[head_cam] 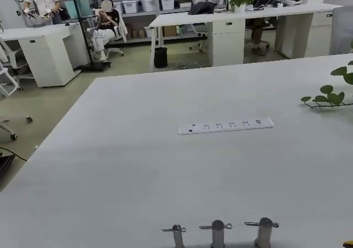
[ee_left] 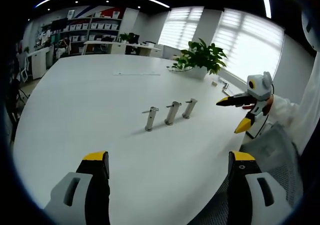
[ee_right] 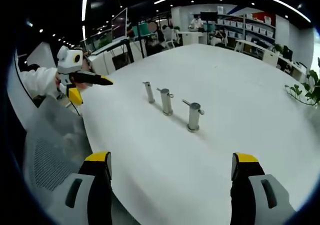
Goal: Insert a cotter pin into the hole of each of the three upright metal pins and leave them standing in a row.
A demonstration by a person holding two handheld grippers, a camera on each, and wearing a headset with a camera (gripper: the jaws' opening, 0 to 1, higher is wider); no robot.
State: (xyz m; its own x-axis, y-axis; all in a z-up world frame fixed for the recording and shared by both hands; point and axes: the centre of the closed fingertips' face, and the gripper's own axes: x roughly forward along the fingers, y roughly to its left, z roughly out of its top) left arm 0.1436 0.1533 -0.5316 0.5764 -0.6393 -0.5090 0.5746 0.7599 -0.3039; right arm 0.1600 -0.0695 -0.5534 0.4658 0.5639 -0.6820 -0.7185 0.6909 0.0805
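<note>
Seemingly done; pins [ee_left: 172,112] stood upright in row, cotter pins [head_cam: 251,224] through; my left gripper [ee_left: 168,157], right gripper [ee_right: 172,157] both released, empty; row dead ahead, right looked nearer.

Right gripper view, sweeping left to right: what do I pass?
left gripper → far metal pin → middle metal pin → near metal pin → plant

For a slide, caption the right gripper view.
Three upright metal pins in a row on a white table, facing the open right gripper.
</note>
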